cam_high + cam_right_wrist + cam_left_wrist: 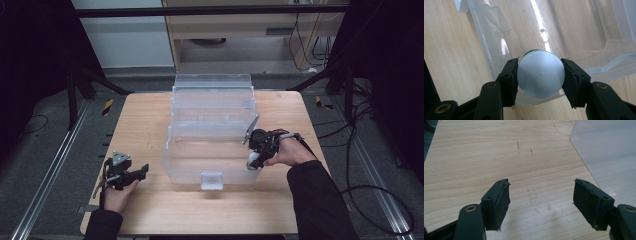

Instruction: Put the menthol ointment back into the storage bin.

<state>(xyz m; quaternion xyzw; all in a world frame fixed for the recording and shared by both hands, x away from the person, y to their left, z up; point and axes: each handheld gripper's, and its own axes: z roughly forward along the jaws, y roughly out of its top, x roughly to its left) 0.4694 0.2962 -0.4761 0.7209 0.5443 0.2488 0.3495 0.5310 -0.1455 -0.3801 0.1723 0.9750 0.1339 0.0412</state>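
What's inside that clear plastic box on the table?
The clear plastic box looks empty; the wooden table shows through its bottom. The right gripper holds a white-capped container over its near right corner, hiding what lies directly beneath.

Probably lab; metal frame [210,10], floor rails [47,170], loose cables [360,150]
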